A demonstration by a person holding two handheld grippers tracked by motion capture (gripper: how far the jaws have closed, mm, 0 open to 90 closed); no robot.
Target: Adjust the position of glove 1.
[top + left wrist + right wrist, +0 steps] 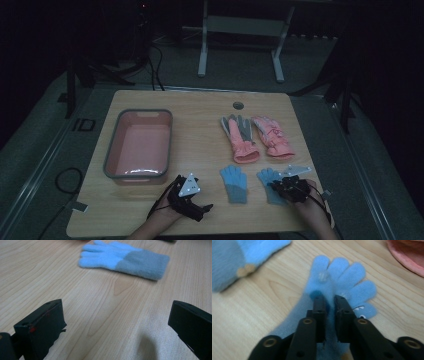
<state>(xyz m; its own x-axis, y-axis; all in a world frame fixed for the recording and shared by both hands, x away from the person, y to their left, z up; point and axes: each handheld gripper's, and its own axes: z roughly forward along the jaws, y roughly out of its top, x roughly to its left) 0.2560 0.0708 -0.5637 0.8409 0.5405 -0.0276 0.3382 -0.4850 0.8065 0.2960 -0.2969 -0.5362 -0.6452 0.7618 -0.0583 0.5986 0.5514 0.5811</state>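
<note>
High view: pink bin (139, 145), pink gloves (256, 138) lie apart.

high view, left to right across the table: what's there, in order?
Pink bin → left gripper → left blue glove → right blue glove, with the right gripper shut on it. Pink gloves lie farther back, left out.

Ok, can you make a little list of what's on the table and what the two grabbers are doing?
table: wooden
bin: pink, grey rim, left side
pink gloves: two, side by side, far right
blue gloves: two, near edge
left gripper: open, on bare wood, holding nothing
right gripper: fingers pinched on right blue glove
</note>
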